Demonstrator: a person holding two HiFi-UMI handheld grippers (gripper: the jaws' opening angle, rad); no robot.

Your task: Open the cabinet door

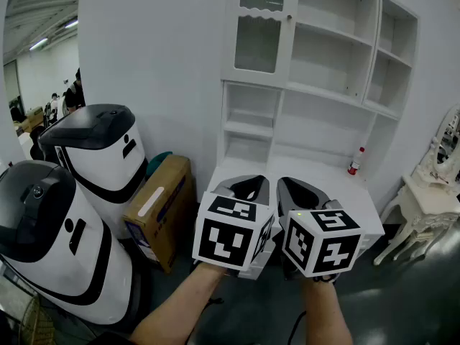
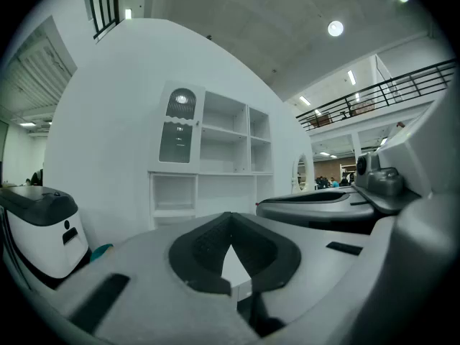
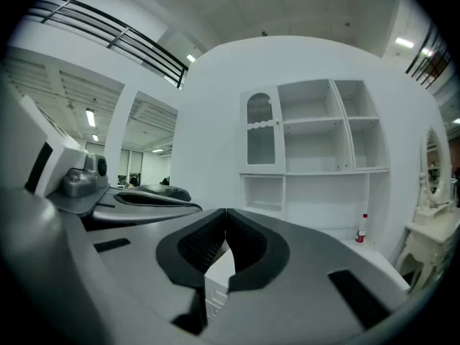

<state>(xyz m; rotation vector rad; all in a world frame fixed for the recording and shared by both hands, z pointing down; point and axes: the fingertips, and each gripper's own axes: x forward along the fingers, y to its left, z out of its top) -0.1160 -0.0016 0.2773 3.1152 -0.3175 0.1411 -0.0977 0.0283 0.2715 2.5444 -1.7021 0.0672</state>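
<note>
A white cabinet (image 1: 316, 85) stands against the wall ahead, with open shelves and one glass-paned door (image 1: 260, 27) at its upper left, which is closed. The same door (image 2: 180, 125) shows in the left gripper view, and the door (image 3: 260, 131) shows again in the right gripper view. Both grippers are held side by side and level, well short of the cabinet. My left gripper (image 1: 243, 187) is shut with nothing between its jaws (image 2: 230, 221). My right gripper (image 1: 296, 190) is shut and empty too (image 3: 226, 221).
Two white-and-black machines (image 1: 93, 153) stand at the left, with a cardboard box (image 1: 159, 210) beside them. A small red-capped bottle (image 1: 354, 161) stands on the cabinet's counter. A white dressing table (image 1: 431, 196) is at the right.
</note>
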